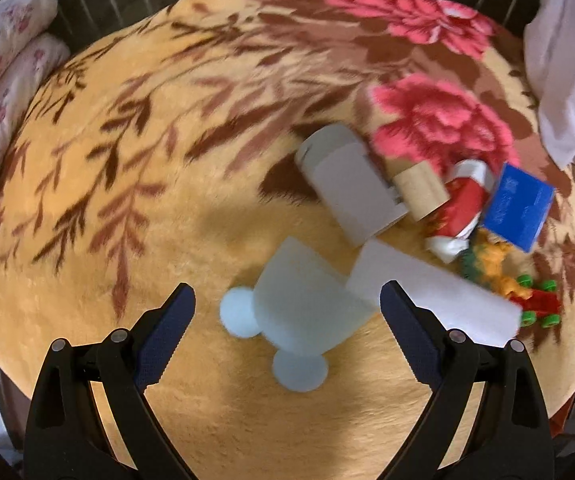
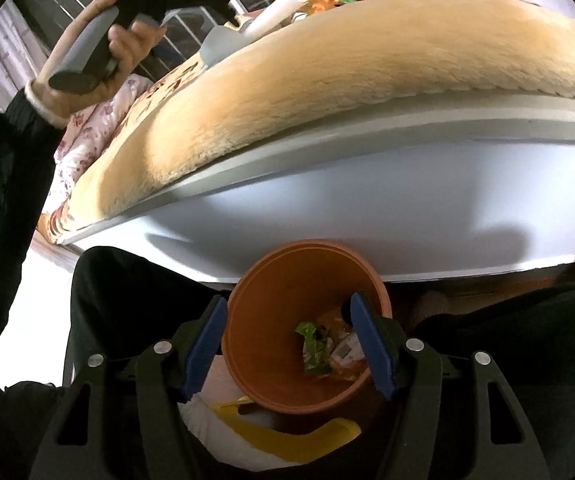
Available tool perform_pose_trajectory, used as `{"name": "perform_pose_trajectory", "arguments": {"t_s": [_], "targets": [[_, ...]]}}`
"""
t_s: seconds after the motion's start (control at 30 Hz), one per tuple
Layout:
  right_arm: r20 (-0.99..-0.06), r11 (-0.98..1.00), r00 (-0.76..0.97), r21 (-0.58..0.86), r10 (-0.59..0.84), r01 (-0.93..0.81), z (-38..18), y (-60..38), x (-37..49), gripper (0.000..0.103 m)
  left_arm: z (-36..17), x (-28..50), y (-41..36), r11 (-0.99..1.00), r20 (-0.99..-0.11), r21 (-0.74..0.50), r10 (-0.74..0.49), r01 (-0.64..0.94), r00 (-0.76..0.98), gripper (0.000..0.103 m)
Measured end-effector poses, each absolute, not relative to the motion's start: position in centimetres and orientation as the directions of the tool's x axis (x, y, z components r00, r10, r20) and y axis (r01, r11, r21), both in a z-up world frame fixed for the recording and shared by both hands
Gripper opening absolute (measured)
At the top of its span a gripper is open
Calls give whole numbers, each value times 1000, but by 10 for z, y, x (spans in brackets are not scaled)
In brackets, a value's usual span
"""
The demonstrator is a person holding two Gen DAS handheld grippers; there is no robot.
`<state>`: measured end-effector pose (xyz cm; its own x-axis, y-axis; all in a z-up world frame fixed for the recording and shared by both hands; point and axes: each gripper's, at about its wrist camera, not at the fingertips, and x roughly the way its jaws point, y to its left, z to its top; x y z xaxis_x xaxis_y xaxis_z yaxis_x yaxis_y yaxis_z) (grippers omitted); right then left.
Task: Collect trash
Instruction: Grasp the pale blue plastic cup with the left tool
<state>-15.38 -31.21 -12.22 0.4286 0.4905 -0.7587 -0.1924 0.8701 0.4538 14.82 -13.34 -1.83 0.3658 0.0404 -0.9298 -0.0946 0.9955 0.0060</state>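
Observation:
In the left wrist view my left gripper (image 1: 287, 304) is open above a floral blanket (image 1: 127, 160), its fingers either side of a pale blue cup-like object (image 1: 303, 304) with two round discs. Beyond lie a white box (image 1: 427, 296), a white paper roll (image 1: 347, 176), a cardboard tube (image 1: 421, 190), a crumpled red-and-white wrapper (image 1: 459, 208) and a blue carton (image 1: 519, 208). In the right wrist view my right gripper (image 2: 291, 340) is open over an orange bin (image 2: 271, 320) below the bed edge. Crumpled green and orange wrappers (image 2: 327, 352) lie inside the bin.
A colourful toy vehicle (image 1: 527, 300) sits at the blanket's right. Floral pillows (image 1: 3, 92) lie at left and a white cloth (image 1: 567, 80) at right. A railing runs behind the bed. The white bed frame (image 2: 367, 208) stands over the bin. The person's legs flank the bin.

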Motion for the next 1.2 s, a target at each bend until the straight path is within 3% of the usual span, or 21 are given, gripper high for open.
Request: {"name": "perform_pose_trajectory", "arguments": {"t_s": [0.5, 0.63, 0.8, 0.9, 1.2], "targets": [[-758, 869, 427, 454, 494, -198, -119, -309, -156, 63, -9, 88, -94, 994, -886, -72, -27, -79, 463, 91], [-762, 872, 425, 442, 488, -208, -116, -307, -154, 63, -21, 91, -84, 986, -886, -155, -109, -67, 450, 80], [-767, 877, 426, 433, 480, -210, -114, -306, -152, 63, 5, 84, -98, 979, -833, -203, -172, -2, 526, 80], [-772, 873, 407, 443, 488, -205, -120, -303, -147, 63, 21, 101, -114, 973, -832, -228, -185, -18, 523, 87], [-767, 863, 400, 471, 502, -181, -131, -315, -143, 63, -13, 161, -122, 960, -924, -91, 18, -265, 382, 87]]}}
